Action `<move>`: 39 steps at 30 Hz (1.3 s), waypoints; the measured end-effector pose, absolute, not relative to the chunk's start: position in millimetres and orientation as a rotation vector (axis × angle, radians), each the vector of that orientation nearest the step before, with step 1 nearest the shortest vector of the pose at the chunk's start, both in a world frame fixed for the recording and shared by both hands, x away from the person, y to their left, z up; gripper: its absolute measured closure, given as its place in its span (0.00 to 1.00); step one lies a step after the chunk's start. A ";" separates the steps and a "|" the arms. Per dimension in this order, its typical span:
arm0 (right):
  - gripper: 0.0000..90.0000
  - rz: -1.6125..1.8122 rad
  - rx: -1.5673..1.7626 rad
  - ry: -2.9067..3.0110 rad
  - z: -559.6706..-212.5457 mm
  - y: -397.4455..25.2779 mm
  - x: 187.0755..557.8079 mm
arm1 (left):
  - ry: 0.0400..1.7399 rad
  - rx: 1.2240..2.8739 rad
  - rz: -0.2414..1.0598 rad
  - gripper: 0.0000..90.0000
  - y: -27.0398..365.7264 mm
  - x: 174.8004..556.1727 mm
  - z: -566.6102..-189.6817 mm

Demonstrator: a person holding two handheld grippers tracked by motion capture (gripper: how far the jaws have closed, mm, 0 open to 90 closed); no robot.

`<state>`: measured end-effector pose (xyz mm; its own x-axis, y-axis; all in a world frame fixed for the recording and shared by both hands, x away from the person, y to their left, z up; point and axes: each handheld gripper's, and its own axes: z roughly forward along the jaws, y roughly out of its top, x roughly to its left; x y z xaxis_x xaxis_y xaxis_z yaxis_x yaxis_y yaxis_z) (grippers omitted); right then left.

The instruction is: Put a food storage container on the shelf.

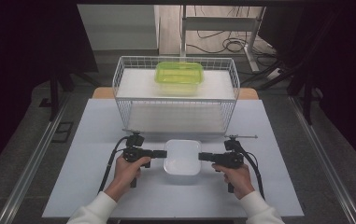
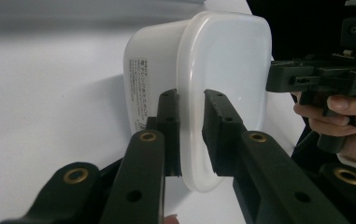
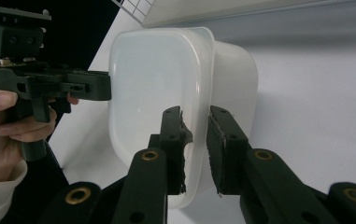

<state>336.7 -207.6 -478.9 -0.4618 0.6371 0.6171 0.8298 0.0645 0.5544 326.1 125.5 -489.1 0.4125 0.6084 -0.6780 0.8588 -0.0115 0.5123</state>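
Your left gripper has its jaws astride the rim of the white container, one inside the lip and one outside, with a narrow gap showing, so they look nearly closed but not clamped. Your right gripper straddles the opposite rim the same way, a sliver of space on the outer side. I can't tell whether either pair is pinching the plastic firmly.

The white container sits on the surface between your hands, just in front of the wire basket, which holds a green-lidded box.

The risk, as I judge it, is the thin hold: the jaws sit on a narrow, smooth lip, so if you lift before both sides close fully, one side may slip and the container tip. Squeezing unevenly could also flex the soft wall and pop the rim free.

The basket's front wall stands close behind the container, so forward travel needs height first. To either side and toward you the surface lies open, though its near edge is just behind your wrists.
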 end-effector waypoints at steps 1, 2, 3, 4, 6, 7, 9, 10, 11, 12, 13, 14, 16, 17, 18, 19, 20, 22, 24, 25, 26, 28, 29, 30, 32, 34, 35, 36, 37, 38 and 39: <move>0.84 -1.353 -1.491 -2.140 -478.5 -207.7 336.5 | 1.286 1.714 -0.327 0.87 125.4 325.8 -488.8; 0.85 -1.356 -1.489 -2.149 -478.3 -207.8 336.5 | 1.281 1.719 -0.324 0.87 125.3 325.3 -488.5; 0.85 -1.359 -1.482 -2.156 -477.5 -207.8 336.3 | 1.281 1.720 -0.323 0.87 125.2 325.1 -488.4; 0.85 -1.360 -1.481 -2.163 -477.1 -207.6 336.1 | 1.279 1.722 -0.320 0.87 125.1 324.8 -488.2; 0.85 -1.363 -1.475 -2.182 -475.5 -206.8 335.5 | 1.279 1.717 -0.318 0.87 125.3 324.5 -488.0; 0.85 -1.369 -1.471 -2.186 -475.1 -206.8 335.4 | 1.273 1.718 -0.319 0.87 125.8 324.4 -487.7; 0.85 -1.378 -1.464 -2.188 -473.8 -206.8 335.0 | 1.268 1.715 -0.317 0.87 126.6 323.9 -486.3; 0.85 -1.385 -1.455 -2.194 -473.0 -206.8 334.9 | 1.267 1.715 -0.316 0.87 126.9 323.7 -485.8; 0.85 -1.391 -1.451 -2.199 -472.3 -206.9 334.8 | 1.267 1.709 -0.313 0.87 127.0 323.0 -484.9; 0.85 -1.396 -1.446 -2.202 -470.9 -206.8 334.4 | 1.262 1.705 -0.305 0.87 127.3 322.0 -483.2; 0.85 -1.407 -1.438 -2.208 -468.9 -206.7 333.8 | 1.260 1.702 -0.301 0.87 127.4 321.4 -481.9; 0.85 -1.412 -1.432 -2.214 -467.4 -206.6 333.4 | 1.256 1.699 -0.296 0.87 127.9 320.7 -480.1; 0.85 -1.435 -1.414 -2.226 -463.3 -206.6 332.5 | 1.246 1.699 -0.286 0.87 128.6 319.4 -475.8; 0.85 -1.442 -1.407 -2.231 -461.1 -206.5 331.9 | 1.238 1.698 -0.276 0.87 128.6 318.6 -473.4; 0.85 -1.452 -1.400 -2.236 -459.3 -206.3 331.4 | 1.226 1.707 -0.265 0.87 128.9 317.8 -470.0; 0.85 -1.463 -1.391 -2.242 -457.3 -206.3 330.9 | 1.222 1.709 -0.261 0.87 129.1 317.2 -467.7; 0.85 -1.464 -1.392 -2.242 -456.0 -206.2 330.5 | 1.214 1.709 -0.249 0.87 129.5 316.4 -464.4; 0.85 -1.491 -1.378 -2.256 -452.3 -205.7 329.8 | 1.204 1.709 -0.231 0.87 129.8 315.4 -459.9; 0.85 -1.509 -1.369 -2.267 -448.3 -205.1 328.5 | 1.195 1.705 -0.222 0.87 130.5 314.6 -457.0; 0.85 -1.517 -1.364 -2.270 -446.8 -205.0 328.2 | 1.192 1.703 -0.219 0.87 130.8 314.3 -455.5; 0.85 -1.523 -1.360 -2.274 -444.8 -204.9 327.7 | 1.185 1.704 -0.212 0.87 131.2 313.9 -453.3; 0.85 -1.543 -1.347 -2.287 -440.3 -204.5 326.7 | 1.176 1.703 -0.197 0.87 131.3 313.0 -449.6; 0.85 -1.546 -1.346 -2.288 -438.6 -204.2 326.4 | 1.169 1.705 -0.180 0.87 131.5 312.0 -446.3; 0.85 -1.555 -1.339 -2.299 -435.8 -203.4 326.2 | 1.164 1.706 -0.166 0.87 132.1 311.1 -443.5; 0.85 -1.569 -1.329 -2.309 -431.7 -201.7 326.0 | 1.153 1.701 -0.150 0.87 134.3 310.2 -438.6; 0.85 -1.588 -1.310 -2.315 -426.6 -200.2 325.7 | 1.147 1.694 -0.144 0.87 136.6 309.7 -434.2; 0.85 -1.599 -1.298 -2.323 -423.6 -199.2 325.6 | 1.144 1.693 -0.139 0.87 137.4 309.3 -432.1; 0.85 -1.606 -1.292 -2.330 -421.2 -198.5 325.3 | 1.139 1.694 -0.132 0.87 138.2 309.1 -430.0; 0.85 -1.609 -1.286 -2.338 -419.0 -197.8 325.2 | 1.138 1.691 -0.130 0.87 138.4 308.6 -428.4; 0.85 -1.615 -1.281 -2.342 -417.5 -197.3 325.3 | 1.134 1.689 -0.123 0.87 139.1 308.3 -426.5; 0.85 -1.620 -1.277 -2.344 -415.3 -196.5 325.5 | 1.128 1.690 -0.114 0.87 140.4 308.2 -424.2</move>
